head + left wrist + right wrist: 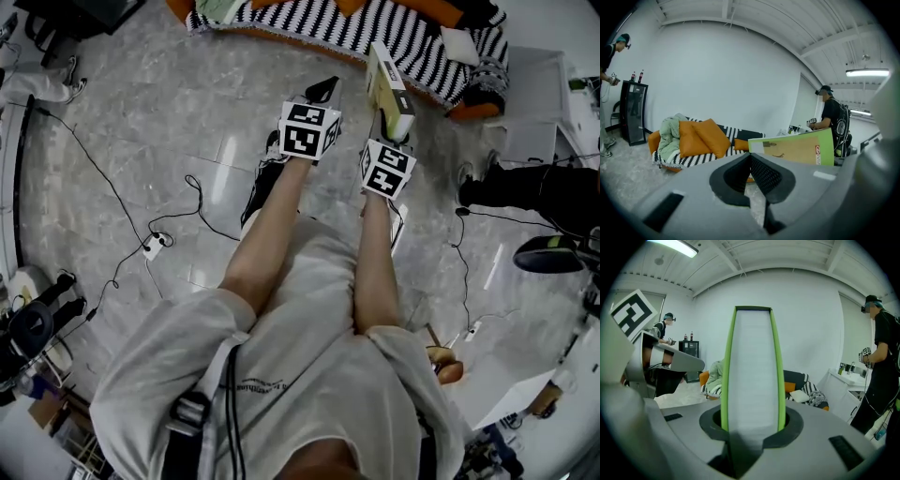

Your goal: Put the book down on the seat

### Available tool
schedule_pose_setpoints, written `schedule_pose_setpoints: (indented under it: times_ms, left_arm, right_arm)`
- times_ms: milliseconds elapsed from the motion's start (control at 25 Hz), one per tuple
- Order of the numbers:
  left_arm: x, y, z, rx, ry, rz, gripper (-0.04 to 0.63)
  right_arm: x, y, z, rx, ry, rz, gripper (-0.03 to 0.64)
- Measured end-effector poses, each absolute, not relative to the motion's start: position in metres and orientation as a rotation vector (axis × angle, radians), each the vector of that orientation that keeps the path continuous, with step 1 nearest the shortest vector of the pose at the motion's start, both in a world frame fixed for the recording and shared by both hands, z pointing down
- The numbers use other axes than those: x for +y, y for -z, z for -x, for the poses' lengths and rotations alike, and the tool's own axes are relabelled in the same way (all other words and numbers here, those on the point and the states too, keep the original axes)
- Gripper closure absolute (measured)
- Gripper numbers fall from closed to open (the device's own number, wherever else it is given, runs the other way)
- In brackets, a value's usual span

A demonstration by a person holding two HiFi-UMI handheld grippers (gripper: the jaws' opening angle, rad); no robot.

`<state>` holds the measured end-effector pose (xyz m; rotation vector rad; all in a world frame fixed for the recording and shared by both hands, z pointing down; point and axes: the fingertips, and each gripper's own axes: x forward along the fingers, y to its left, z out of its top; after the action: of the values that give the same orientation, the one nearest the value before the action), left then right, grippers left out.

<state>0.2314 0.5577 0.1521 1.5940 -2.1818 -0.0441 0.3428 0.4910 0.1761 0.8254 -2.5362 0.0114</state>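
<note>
Nearest the head camera, a light T-shirt (309, 309) and two bare forearms are seen stretched forward over the grey marbled floor (141, 122). The left gripper (323, 90) is carried with its jaws brought together and nothing between them, as is plainly shown in the left gripper view. Just to its right, the right gripper (397, 131) is clamped on the near end of a green-covered book (387, 84), which is held on edge with its white page block turned toward that gripper's camera. The book is thus kept in the air, not yet laid on the seat. A black cable (94, 169) is trailed across the floor at the left. Beyond the grippers, the sofa (319, 28) with its black-and-white striped cover is seen, and orange cushions (701, 136) and a pale green blanket (670, 133) are piled on it. Further off, a person in black (832, 117) is seen standing.
</note>
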Motion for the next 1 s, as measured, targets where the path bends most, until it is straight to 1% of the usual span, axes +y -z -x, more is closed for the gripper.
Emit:
schedule_pose_setpoints:
  times_ms: [280, 600, 1000]
  left_arm:
    - [0.511, -0.166, -0.201, -2.093, -0.016, -1.65, 0.588]
    - [0.465, -0.156, -0.128, -2.039, -0.03, -1.695, 0.588]
    - [0.443, -0.18, -0.048, -1.951, -0.031, -1.702, 0.588]
  right_arm:
    - [0.451, -0.186, -0.305, -2.49, -0.069, -0.868, 0.488]
    - [0.411, -0.177, -0.235, -2.46, -0.106, -0.93, 0.486]
    - [0.401, -0.199, -0.134, -2.435, -0.183, -0.89, 0.487]
